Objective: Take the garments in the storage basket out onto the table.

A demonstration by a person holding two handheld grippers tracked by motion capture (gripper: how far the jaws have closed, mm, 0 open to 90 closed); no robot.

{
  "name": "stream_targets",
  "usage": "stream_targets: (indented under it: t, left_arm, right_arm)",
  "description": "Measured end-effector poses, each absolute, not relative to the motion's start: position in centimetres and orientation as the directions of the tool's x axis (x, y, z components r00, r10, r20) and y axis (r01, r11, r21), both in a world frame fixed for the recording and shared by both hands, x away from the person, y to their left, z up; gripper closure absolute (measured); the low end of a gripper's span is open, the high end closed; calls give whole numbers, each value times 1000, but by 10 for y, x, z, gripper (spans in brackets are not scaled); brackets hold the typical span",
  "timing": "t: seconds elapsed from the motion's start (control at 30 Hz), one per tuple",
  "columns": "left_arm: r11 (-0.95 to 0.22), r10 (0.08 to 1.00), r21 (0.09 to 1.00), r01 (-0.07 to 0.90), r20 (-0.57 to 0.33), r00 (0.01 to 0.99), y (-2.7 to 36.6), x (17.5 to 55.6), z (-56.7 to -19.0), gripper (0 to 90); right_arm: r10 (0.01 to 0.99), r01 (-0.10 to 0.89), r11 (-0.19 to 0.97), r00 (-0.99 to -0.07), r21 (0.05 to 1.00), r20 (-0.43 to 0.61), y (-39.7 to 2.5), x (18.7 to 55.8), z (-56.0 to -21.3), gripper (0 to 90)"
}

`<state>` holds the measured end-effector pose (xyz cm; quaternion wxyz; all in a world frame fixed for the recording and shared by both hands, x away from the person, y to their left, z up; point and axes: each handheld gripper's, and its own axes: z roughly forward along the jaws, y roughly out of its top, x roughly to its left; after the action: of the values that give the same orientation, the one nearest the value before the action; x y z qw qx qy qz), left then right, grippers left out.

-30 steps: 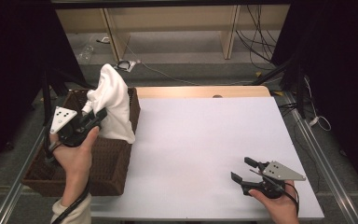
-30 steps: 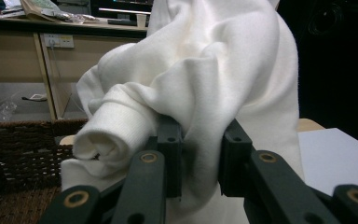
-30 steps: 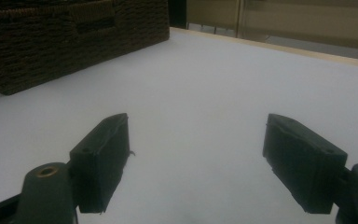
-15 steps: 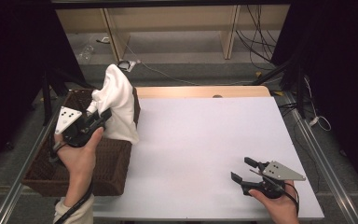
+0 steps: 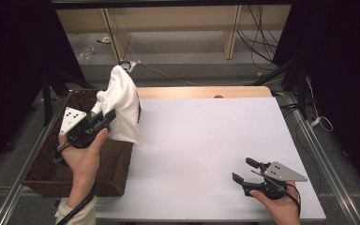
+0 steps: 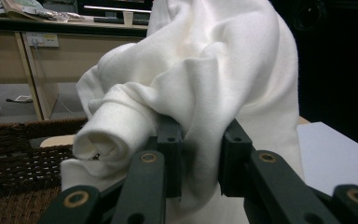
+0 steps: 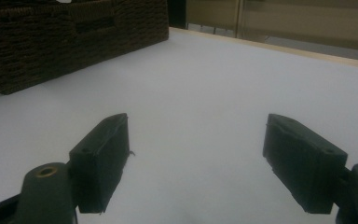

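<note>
Lifted rightward, white cloth (image 5: 122,105) clamped in left tool (image 5: 104,118) overhangs basket rim (image 5: 133,140); right tool (image 5: 246,171) apart.

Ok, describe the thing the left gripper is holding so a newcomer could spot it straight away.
Start at the dark woven basket on the table's left edge. Above its far right corner hangs a white cloth, pinched by the left gripper. It is the one soft, pale, draped thing there.

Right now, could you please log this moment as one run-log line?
left gripper: shut on white cloth | cloth: above wicker basket | right gripper: open, idle
</note>
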<state>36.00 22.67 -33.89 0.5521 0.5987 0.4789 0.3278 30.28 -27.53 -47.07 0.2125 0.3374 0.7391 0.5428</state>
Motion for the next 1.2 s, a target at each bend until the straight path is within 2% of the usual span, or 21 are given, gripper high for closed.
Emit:
stream_targets:
  t: [1.2]
  left_arm:
    - [32, 918, 977, 213, -113, 381, 206, 360, -343, 737]
  right_arm:
    - [737, 274, 191, -674, 942, 47, -277, 303, -470, 235]
